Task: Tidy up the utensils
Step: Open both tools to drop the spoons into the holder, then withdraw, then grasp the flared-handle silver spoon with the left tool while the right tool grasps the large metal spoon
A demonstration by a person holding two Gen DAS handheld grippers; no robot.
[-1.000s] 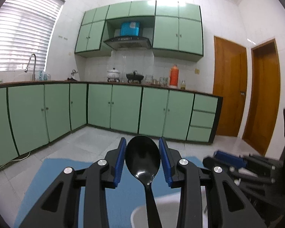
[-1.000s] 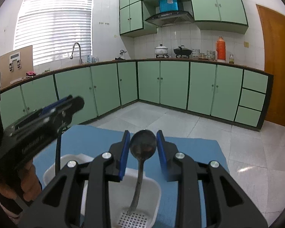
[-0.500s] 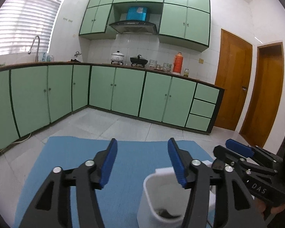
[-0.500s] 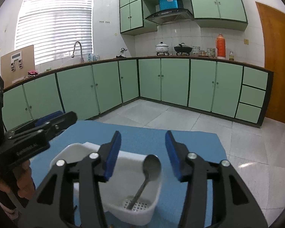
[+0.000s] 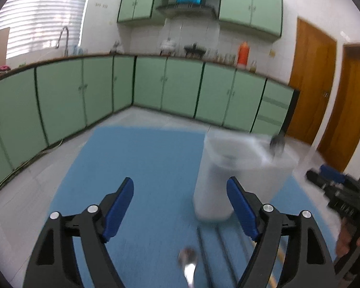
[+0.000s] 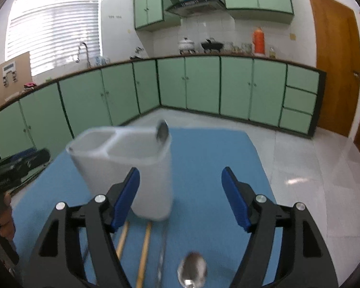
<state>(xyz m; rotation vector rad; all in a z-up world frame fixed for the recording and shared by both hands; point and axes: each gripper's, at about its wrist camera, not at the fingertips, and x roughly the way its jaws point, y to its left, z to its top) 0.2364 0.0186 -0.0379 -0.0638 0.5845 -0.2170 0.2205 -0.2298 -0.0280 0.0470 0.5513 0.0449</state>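
Both grippers spread wide, holding nothing. Left gripper [image 5: 180,207] hovers over the blue mat [image 5: 141,168]; right gripper [image 6: 181,198] likewise.

White utensil holder [image 6: 132,168] stands upright on the mat, 2 compartments visible. 1 spoon [image 6: 162,132] stands in the right compartment, bowl up, leaning at the rim.

Near edge of mat, in front of the holder: metal spoon [image 6: 192,271] lying flat, 2 wooden sticks [image 6: 144,252], probably chopsticks (frame blurred). A thin metal handle [image 6: 162,252] lies between sticks and spoon.
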